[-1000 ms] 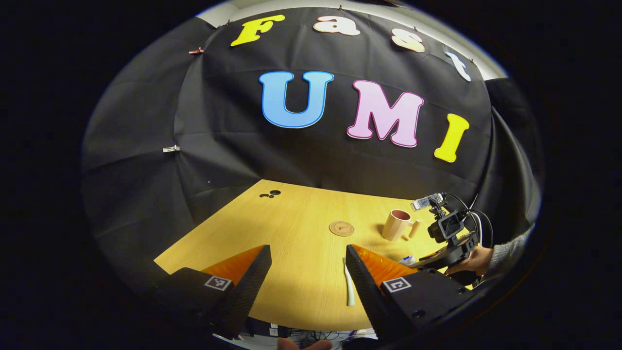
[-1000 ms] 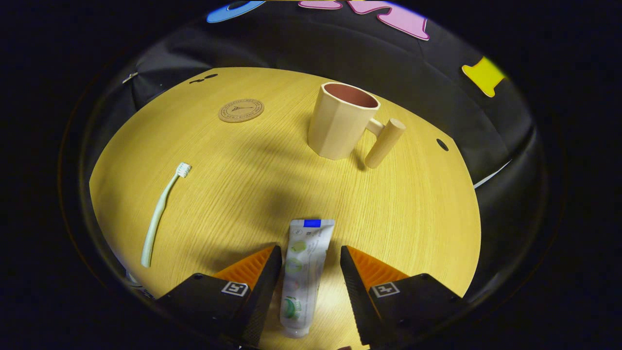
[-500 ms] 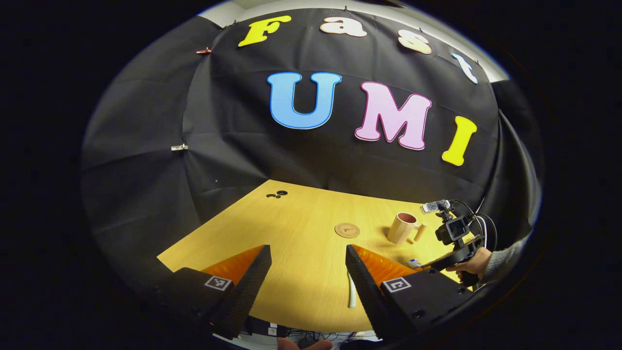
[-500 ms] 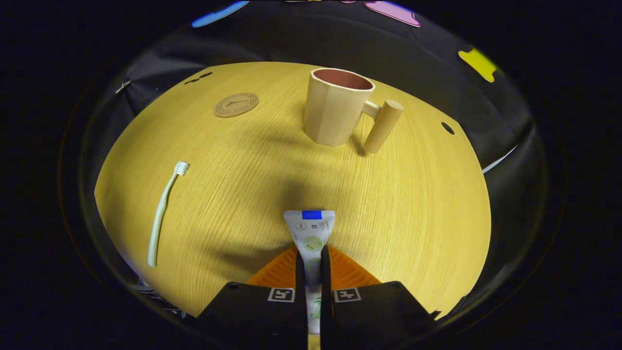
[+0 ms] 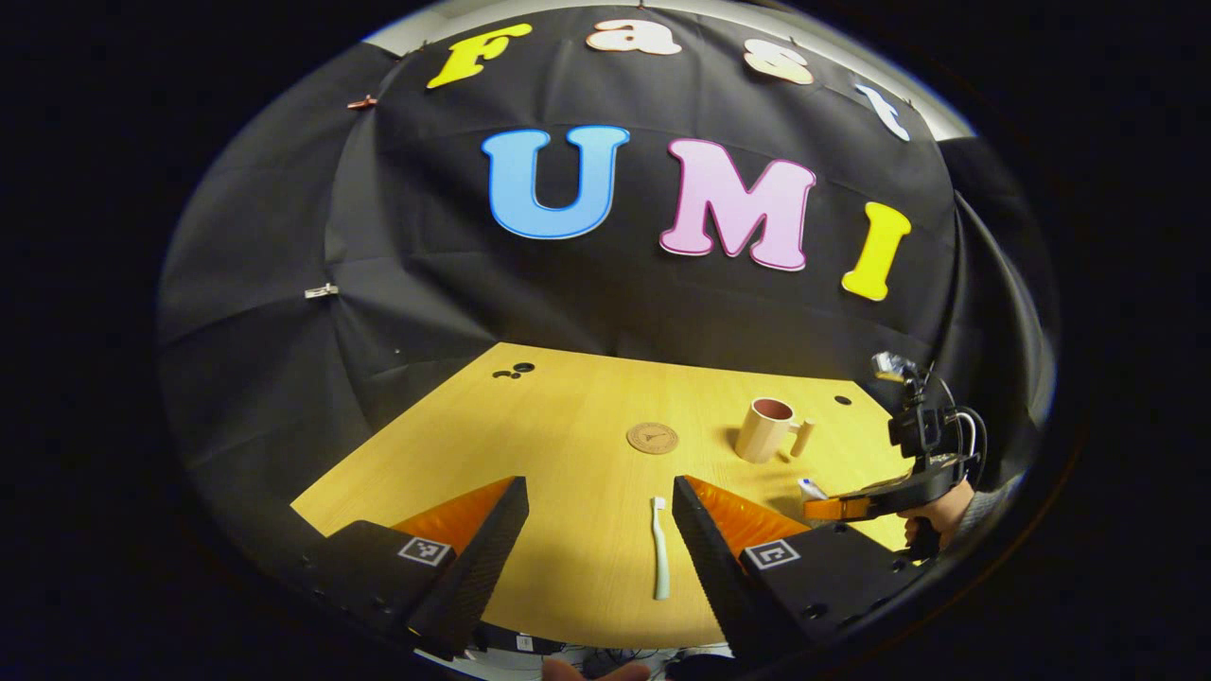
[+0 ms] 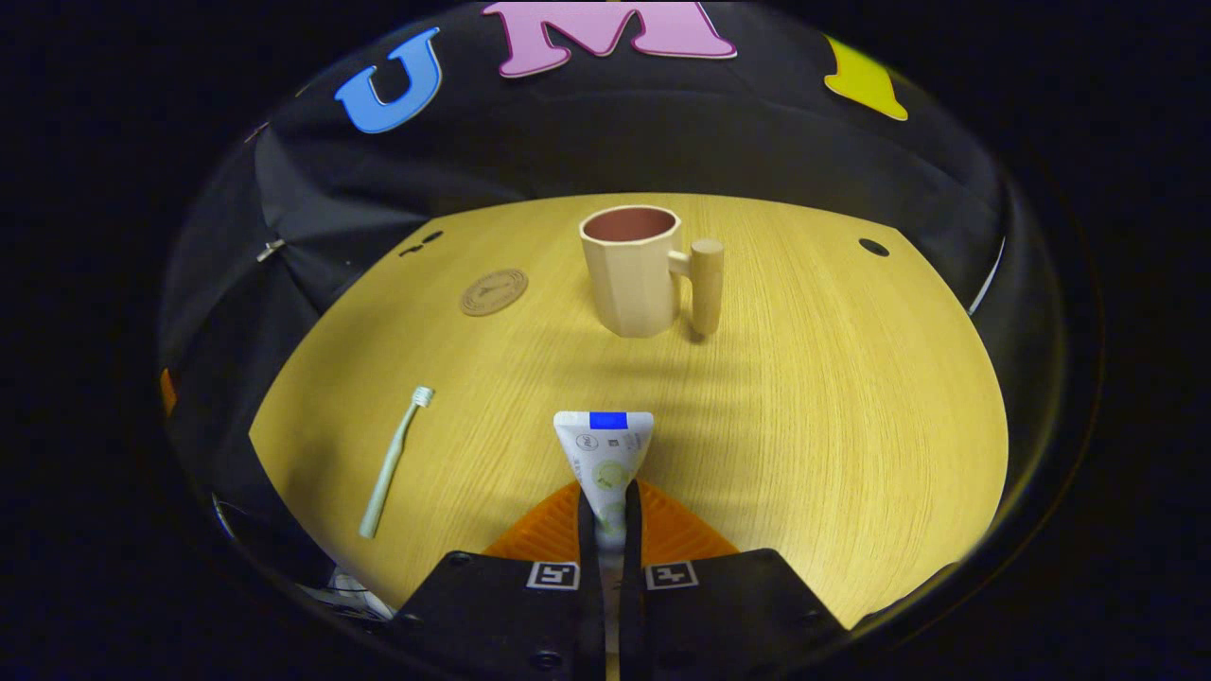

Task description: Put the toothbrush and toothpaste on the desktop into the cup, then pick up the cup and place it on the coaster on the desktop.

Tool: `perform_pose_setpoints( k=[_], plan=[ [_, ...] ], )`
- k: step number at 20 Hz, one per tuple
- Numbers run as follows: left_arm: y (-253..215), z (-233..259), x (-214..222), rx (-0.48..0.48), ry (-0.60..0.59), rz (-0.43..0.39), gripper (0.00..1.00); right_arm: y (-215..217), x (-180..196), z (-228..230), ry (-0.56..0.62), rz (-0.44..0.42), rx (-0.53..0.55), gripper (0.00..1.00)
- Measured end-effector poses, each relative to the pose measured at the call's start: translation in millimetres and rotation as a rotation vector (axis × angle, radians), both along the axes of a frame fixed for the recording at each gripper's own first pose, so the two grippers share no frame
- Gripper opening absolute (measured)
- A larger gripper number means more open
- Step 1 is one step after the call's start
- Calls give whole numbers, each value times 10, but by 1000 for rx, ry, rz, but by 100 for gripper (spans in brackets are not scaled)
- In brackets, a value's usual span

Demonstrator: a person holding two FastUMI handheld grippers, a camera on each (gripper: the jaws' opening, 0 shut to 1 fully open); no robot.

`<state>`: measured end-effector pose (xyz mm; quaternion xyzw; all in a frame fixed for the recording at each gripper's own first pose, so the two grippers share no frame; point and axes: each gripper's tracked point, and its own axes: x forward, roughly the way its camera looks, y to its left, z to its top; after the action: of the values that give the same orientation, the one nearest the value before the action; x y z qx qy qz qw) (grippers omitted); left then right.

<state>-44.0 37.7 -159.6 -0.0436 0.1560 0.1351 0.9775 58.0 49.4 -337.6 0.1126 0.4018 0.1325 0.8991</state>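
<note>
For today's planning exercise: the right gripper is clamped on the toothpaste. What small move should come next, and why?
Probably carry the toothpaste forward to above the cup. The right gripper pinches the tube, and the cup stands upright, open and empty, straight ahead.

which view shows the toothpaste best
The right gripper view: the toothpaste sits large and central, clamped in the right gripper. The left gripper view shows just its small tip.

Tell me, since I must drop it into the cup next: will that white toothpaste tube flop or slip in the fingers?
The white toothpaste tube looks flat and soft, so it may sag beyond the right gripper. Pinched at its flat end, it probably won't slip. It seems light, unlikely to tip the beige cup.
</note>
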Motion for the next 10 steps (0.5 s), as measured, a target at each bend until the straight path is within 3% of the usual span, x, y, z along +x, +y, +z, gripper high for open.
perform_pose_setpoints(
  k=[6,10],
  plan=[
    [-324,-327,484,29,72,-67,97,-42,-28,529,-120,8,134,10],
    [-427,-682,726,69,153,-103,97,-203,-35,768,-172,30,169,10]
  ],
)
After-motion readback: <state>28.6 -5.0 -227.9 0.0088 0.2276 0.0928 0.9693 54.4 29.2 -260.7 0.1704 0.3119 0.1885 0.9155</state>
